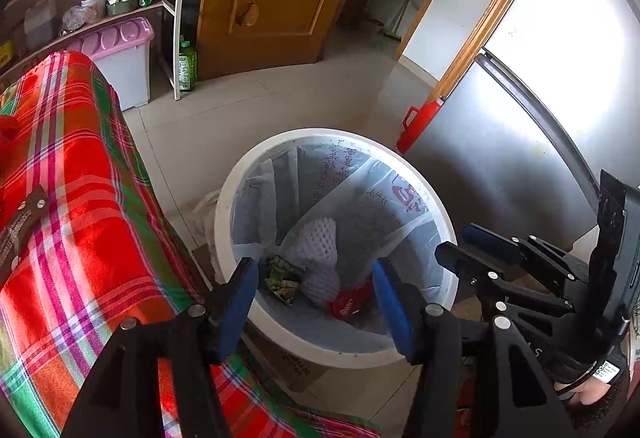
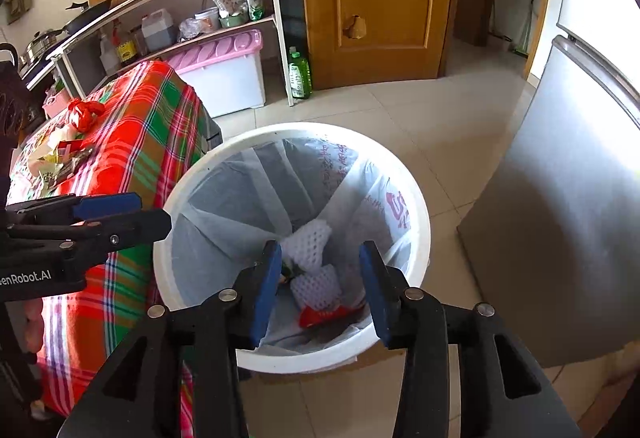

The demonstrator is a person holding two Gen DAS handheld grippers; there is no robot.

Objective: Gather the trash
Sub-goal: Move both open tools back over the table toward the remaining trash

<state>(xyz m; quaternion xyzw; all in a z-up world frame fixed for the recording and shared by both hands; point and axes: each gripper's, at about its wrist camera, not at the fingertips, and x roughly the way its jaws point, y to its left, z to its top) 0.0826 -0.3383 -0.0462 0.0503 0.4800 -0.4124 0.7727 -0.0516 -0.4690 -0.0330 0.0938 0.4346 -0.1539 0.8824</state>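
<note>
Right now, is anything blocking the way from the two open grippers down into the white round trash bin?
Nothing visible does. The left gripper and right gripper hang open and empty above the white round trash bin, whose mouth is uncovered.

A round white plastic bin (image 2: 416,198) holds a translucent liner (image 2: 360,178) printed in red, white foam netting (image 2: 310,238), a red wrapper (image 2: 320,316) and a green-yellow wrapper (image 1: 282,278) between blue-padded black fingers (image 2: 266,282); left of them, a red, green and pink plaid cloth (image 2: 152,142).

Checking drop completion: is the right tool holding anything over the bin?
No, the right tool is open and empty above the bin, trash lying inside.
</note>
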